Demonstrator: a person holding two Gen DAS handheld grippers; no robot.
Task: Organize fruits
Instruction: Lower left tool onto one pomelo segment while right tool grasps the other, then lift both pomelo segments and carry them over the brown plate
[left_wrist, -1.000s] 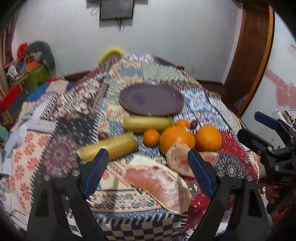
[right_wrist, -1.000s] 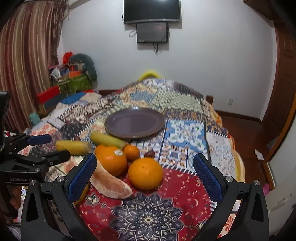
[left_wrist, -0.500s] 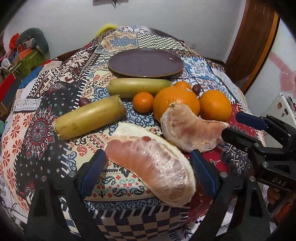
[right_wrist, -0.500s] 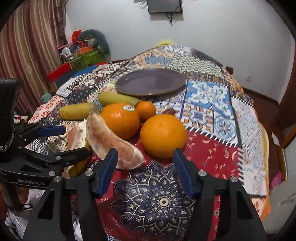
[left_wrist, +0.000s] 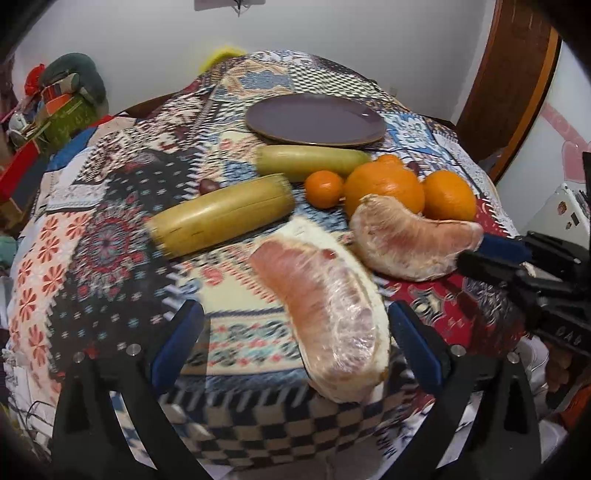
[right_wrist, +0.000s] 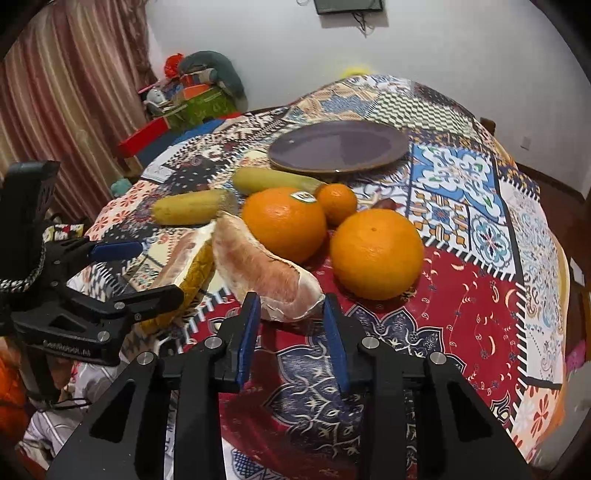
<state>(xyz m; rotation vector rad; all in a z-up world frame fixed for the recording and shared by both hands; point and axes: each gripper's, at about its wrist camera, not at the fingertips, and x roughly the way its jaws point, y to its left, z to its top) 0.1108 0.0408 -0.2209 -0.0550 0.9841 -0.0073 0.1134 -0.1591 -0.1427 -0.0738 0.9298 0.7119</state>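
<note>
Left gripper (left_wrist: 295, 343) opening wide, a peeled pomelo wedge (left_wrist: 328, 310) between its fingers (left_wrist: 177, 343), untouched by them

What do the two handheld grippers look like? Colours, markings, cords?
Both are matte black plastic frames with silver screws and blue finger pads. The left gripper carries white "GenRobot.AI" lettering and a black-and-white braided cord, seen from the right wrist view. The right gripper shows white letters, only partly legible.
</note>
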